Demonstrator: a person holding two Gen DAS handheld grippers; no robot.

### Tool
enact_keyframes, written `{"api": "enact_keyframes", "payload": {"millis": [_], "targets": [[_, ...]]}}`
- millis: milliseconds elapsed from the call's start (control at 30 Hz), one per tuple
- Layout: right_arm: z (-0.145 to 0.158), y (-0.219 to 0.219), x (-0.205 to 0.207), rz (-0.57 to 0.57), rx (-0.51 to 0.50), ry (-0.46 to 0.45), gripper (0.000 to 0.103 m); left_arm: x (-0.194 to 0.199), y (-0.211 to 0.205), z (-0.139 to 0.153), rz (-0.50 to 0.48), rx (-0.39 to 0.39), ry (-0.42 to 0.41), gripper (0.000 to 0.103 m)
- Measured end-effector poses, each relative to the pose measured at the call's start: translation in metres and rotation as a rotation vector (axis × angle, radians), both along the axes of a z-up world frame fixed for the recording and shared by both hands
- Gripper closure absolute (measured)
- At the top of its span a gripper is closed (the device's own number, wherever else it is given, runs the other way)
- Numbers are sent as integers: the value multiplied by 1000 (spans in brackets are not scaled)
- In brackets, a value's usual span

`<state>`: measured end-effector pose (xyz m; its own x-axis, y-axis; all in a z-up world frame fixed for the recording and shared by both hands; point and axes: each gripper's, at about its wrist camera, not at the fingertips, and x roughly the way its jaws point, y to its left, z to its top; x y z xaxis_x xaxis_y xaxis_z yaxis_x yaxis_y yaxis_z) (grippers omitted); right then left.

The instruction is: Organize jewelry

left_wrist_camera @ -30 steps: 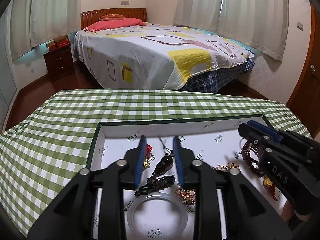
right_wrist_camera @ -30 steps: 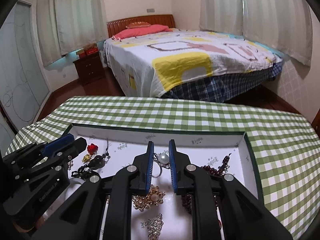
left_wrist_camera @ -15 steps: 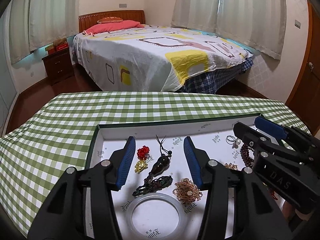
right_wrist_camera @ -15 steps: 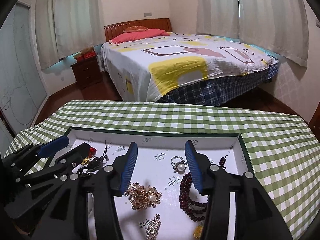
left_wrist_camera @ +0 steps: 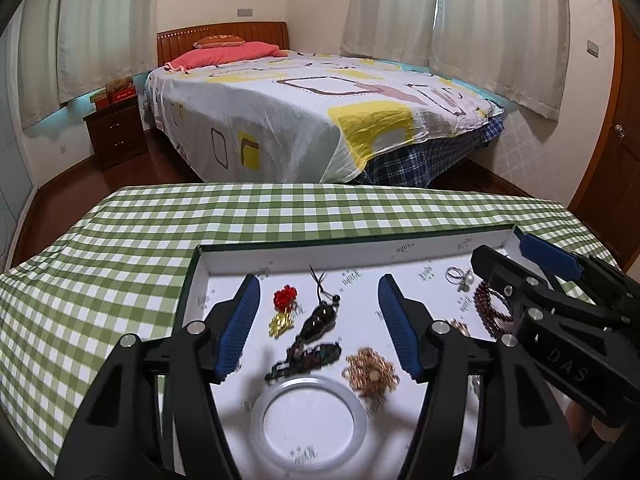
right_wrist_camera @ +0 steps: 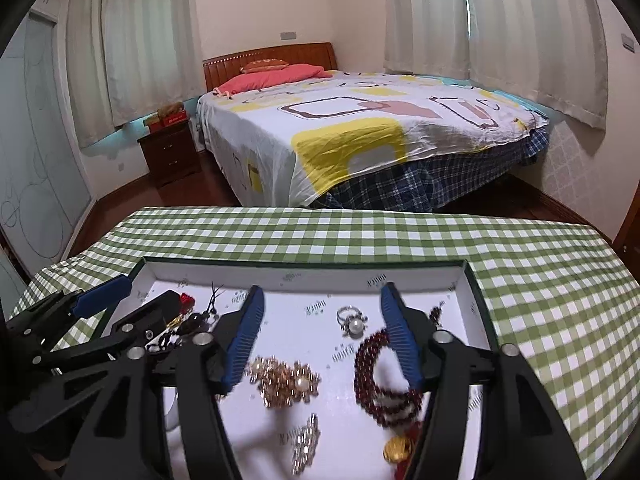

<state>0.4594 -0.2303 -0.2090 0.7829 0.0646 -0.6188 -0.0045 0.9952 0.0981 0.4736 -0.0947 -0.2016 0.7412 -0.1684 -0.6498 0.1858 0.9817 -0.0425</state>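
Inside the white tray (left_wrist_camera: 400, 242) on the worktop, both tongs (left_wrist_camera: 318, 326) (right_wrist_camera: 322, 334) are opening and empty over light, loose jewelry; the slippery bangle (left_wrist_camera: 308, 416) needs a rim grip, the bracelet (right_wrist_camera: 378, 376) a gentle pinch.

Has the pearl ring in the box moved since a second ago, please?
No. The pearl ring lies on the floor of the box just before its far wall, as earlier; only the right gripper, its jaws opening, no longer frames it closely.

Black plastic left gripper (left_wrist_camera: 318, 324), blue ribbed fingers (left_wrist_camera: 240, 328), silver screws, "DAS" lettering
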Motion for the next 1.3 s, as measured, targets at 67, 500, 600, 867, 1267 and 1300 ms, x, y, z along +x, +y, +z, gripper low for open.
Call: {"api": "enact_keyframes", "payload": {"millis": [67,500,600,867,1267,1300], "targets": [[4,0,-15,-11,-14,-11,40,-13,2,5,4,7,-9,36],[53,3,-149,-63,-18,-33,34,-164,28,65,34,-27,-48,24],[72,5,-183,-64,-17,-53,34,-199,35,87,42,-30,-84,22],[130,9,-261,-55,-43,-189,30,-277,46,139,50,-30,-182,17],[179,7,-315,-69,-53,-309,30,-338,59,193,69,-38,-303,14],[181,7,-317,-72,-55,-317,30,-341,60,195,71,-36,-309,14]]}}
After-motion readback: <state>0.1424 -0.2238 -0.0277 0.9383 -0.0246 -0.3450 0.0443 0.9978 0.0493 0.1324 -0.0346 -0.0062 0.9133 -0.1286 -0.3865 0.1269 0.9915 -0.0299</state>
